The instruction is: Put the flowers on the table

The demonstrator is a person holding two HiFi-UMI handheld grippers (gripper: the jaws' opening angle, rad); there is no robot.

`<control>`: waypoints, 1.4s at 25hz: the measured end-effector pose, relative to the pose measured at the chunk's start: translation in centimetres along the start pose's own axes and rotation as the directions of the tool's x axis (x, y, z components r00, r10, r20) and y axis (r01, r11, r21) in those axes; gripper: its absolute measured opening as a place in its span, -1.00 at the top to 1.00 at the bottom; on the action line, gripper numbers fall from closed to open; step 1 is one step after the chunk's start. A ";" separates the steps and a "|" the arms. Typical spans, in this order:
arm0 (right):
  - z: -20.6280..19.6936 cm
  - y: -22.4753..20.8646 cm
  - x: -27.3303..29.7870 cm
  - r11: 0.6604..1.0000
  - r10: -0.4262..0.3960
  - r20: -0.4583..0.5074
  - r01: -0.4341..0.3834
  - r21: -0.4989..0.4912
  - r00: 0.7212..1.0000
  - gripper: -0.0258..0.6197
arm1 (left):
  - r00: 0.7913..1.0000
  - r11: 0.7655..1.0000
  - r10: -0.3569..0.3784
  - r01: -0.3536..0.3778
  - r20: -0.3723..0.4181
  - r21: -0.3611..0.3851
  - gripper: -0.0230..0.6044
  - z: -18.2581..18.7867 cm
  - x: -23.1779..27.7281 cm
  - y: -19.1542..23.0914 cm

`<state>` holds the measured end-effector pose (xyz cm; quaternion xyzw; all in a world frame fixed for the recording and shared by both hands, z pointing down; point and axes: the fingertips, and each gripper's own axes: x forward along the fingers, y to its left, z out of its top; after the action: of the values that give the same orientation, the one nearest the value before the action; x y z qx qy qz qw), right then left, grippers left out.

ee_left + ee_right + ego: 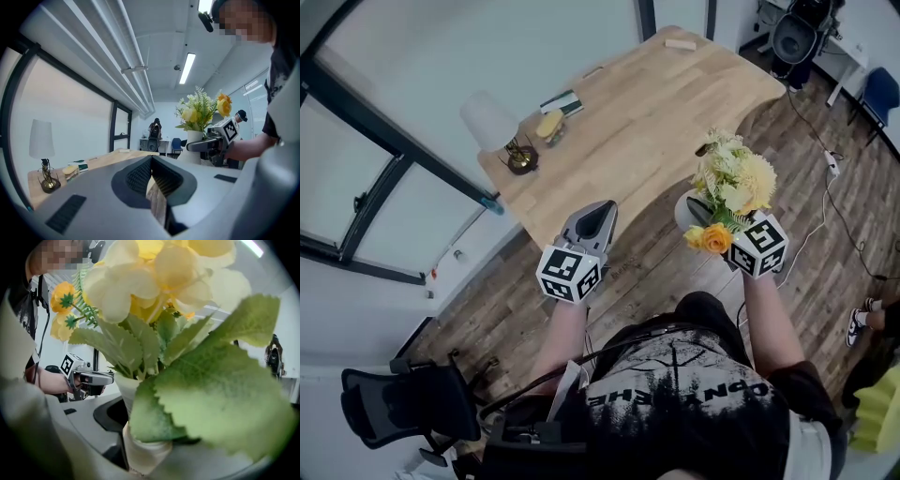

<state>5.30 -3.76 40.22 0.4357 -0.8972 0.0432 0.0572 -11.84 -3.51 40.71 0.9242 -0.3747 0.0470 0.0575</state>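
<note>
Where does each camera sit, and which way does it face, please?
Head view: on the person's head, looking steeply down at the table, torso and both grippers.
Left gripper view: on the left gripper, looking along its closed jaws across the table; the right forearm shows.
Right gripper view: on the right gripper, looking into the flowers whose vase it clamps; the left hand shows.
Shared: each gripper view catches the other gripper.

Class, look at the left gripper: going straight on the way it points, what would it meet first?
Most likely the near edge of the light wooden table, ahead of the shut left gripper; whether it would clear the tabletop is unclear.
</note>
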 end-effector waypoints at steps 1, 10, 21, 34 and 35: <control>0.0 -0.1 0.4 1.000 0.000 -0.006 0.000 -0.001 1.000 0.12 | 1.000 1.000 0.000 0.000 0.000 -0.005 0.88 -0.1 0.1 0.4; -0.5 -3.2 5.2 0.999 0.040 -0.035 -0.040 -0.011 0.999 0.12 | 1.000 0.999 0.028 -0.027 0.005 -0.036 0.89 -0.9 3.6 4.2; 1.8 -10.9 15.3 0.980 0.191 -0.038 -0.192 -0.044 0.981 0.12 | 0.987 0.987 0.159 -0.159 0.020 -0.027 0.88 1.3 11.7 10.8; 3.7 -18.4 25.9 0.922 0.381 -0.036 -0.382 -0.057 0.924 0.12 | 0.939 0.939 0.345 -0.345 0.019 0.001 0.88 3.2 18.1 17.2; 3.8 -18.7 26.5 0.918 0.392 -0.036 -0.393 -0.057 0.919 0.12 | 0.934 0.934 0.358 -0.358 0.015 0.001 0.89 3.2 18.5 17.6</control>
<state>3.52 -36.42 40.69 0.2444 -0.9665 0.0307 0.0718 -10.81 -29.21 41.21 0.8410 -0.5368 0.0507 0.0439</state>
